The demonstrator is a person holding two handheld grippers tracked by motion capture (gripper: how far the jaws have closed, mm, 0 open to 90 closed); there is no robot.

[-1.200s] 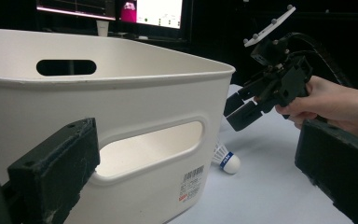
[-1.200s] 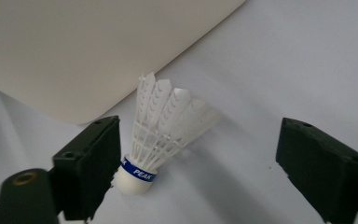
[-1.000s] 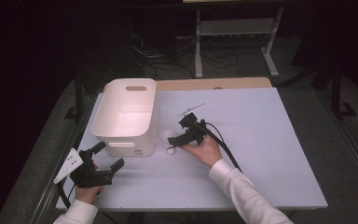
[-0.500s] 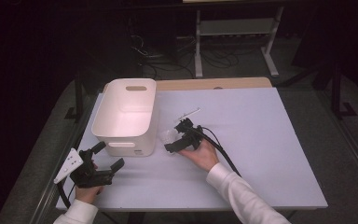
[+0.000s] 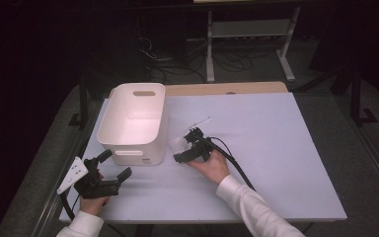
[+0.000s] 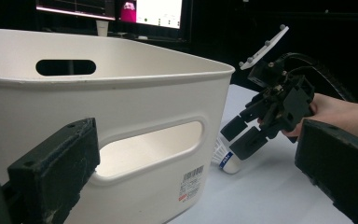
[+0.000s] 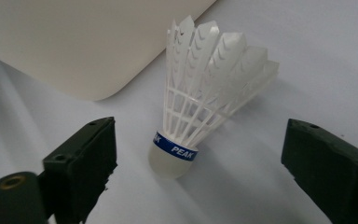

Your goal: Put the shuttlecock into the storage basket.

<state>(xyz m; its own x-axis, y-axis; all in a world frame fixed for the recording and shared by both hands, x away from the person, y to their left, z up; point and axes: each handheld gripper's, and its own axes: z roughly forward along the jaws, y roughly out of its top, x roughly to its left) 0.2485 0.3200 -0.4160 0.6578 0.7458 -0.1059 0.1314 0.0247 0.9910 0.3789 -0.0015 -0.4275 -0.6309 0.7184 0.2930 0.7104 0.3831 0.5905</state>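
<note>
Just beside the white bin point(image 5: 133, 123), right gripper point(image 7: 200, 163) wide open, jaws just closing around unheld shuttlecock point(image 7: 205, 93); risk: crushed feathers or cork squirting aside.

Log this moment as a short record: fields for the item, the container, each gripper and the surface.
item: white plastic shuttlecock with a blue band, lying on the table beside the bin
container: white plastic bin with handle slots, upright
right gripper: jaws apart on either side of the shuttlecock, just been closing, not touching it
left gripper: open, near the bin's front wall
surface: pale table top
</note>
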